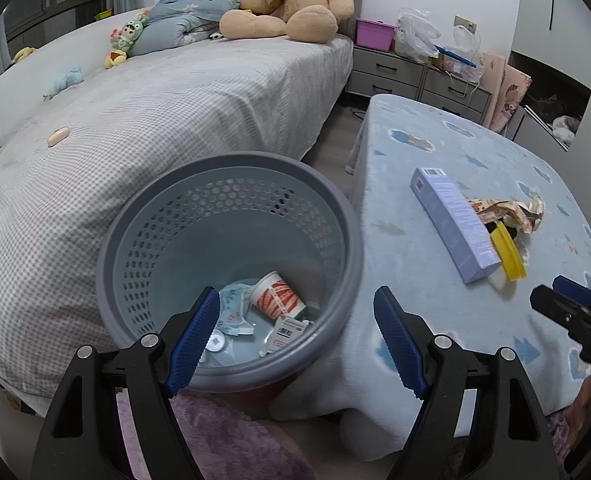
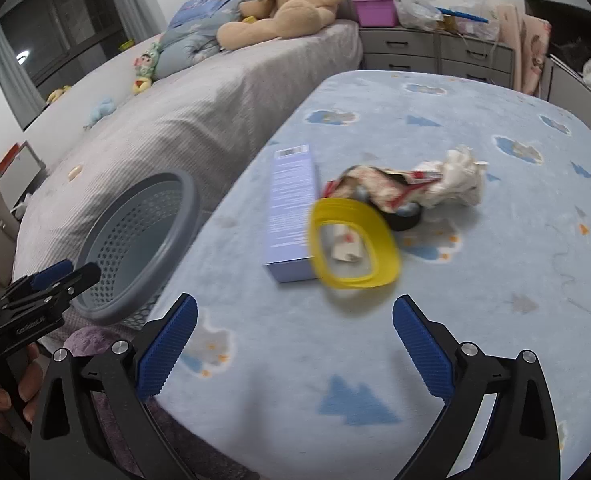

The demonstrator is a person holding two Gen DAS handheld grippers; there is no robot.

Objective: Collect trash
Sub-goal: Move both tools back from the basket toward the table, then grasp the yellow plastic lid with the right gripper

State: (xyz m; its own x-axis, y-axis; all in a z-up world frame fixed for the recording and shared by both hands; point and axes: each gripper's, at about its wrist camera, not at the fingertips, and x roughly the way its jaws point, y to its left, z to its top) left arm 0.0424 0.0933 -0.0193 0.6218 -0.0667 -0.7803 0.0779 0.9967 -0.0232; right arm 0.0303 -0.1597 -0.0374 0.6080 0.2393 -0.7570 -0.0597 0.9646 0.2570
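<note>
Blurred yellow bowl [image 2: 355,240] beside lilac box [image 2: 293,212]

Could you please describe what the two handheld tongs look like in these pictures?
Both tongs match: the left tongs and the right tongs have black plastic frames with triangular cut-outs and silver round bolt heads at the joints. Each finger carries a long blue pad with a fine ribbed texture. Small white lettering marks the black body, too small to read. No cables or sleeves show.
</note>
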